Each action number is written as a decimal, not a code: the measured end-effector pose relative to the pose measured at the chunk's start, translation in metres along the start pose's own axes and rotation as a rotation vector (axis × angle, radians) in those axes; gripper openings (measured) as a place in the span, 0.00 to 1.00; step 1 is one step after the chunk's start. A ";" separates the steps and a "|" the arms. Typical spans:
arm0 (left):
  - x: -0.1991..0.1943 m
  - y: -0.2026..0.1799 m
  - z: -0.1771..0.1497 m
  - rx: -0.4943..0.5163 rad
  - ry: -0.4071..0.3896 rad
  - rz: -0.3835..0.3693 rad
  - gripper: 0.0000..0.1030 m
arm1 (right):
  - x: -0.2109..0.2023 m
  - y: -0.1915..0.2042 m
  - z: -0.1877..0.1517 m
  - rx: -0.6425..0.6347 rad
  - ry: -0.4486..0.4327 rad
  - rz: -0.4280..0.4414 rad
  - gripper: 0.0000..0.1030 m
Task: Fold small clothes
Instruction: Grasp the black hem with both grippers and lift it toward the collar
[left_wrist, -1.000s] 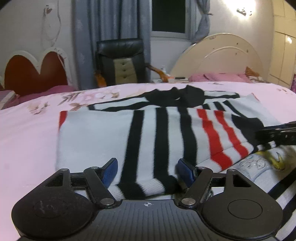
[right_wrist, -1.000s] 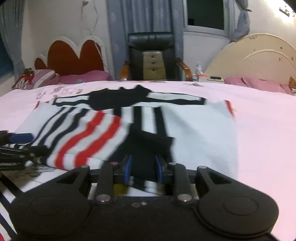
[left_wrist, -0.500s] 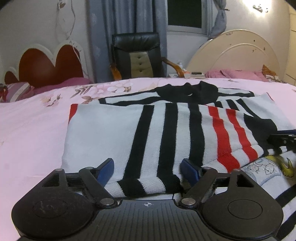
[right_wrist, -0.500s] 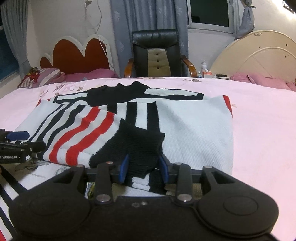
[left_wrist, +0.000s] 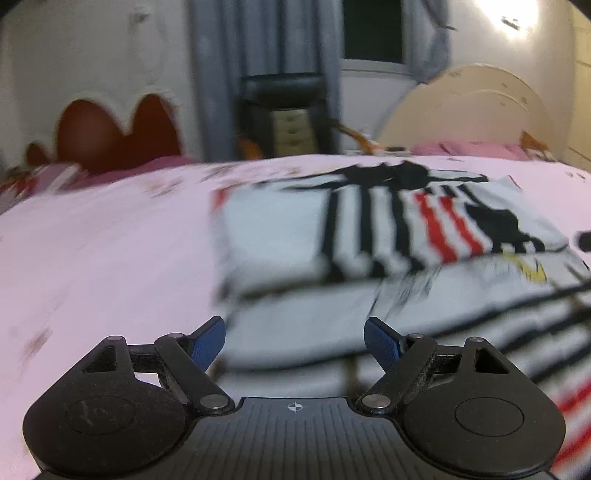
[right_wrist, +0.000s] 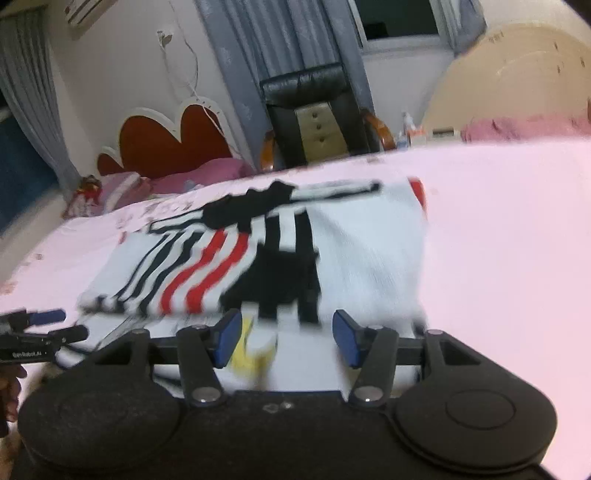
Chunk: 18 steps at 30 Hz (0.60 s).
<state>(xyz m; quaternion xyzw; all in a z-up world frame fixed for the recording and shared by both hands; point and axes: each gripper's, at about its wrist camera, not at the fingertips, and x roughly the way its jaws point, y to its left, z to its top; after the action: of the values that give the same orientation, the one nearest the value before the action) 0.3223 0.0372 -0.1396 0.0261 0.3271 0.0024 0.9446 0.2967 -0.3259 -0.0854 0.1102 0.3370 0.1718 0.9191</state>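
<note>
The striped sweater (right_wrist: 280, 254) is laid folded on the pink bed (right_wrist: 509, 229). The left claw (left_wrist: 294, 341) is held wide open and empty. The right claw (right_wrist: 286, 338) is opening, nothing gripped between its pads.

From my remote seat, the striped sweater (right_wrist: 369, 251) reads as soft matt knit, lying on a smooth pink cotton-like bedsheet (right_wrist: 509, 229). My right claw (right_wrist: 284, 338) shows matt black plastic arms, bright metal pivot pins and blue rubbery-looking pads (right_wrist: 229, 336). Behind the bed, an armchair (right_wrist: 314, 110) gleams in glossy black leather-like upholstery with polished wooden armrests.
</note>
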 end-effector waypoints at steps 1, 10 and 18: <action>-0.015 0.011 -0.014 -0.036 0.013 -0.002 0.79 | -0.016 -0.007 -0.010 0.028 0.006 0.009 0.51; -0.088 0.080 -0.119 -0.450 0.127 -0.294 0.42 | -0.128 -0.053 -0.122 0.377 0.100 0.030 0.34; -0.075 0.078 -0.174 -0.799 0.195 -0.612 0.42 | -0.139 -0.038 -0.171 0.581 0.153 0.153 0.37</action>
<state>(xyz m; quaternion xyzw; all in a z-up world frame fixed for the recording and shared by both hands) 0.1568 0.1214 -0.2253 -0.4342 0.3801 -0.1472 0.8033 0.0940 -0.4004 -0.1445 0.3802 0.4310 0.1448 0.8054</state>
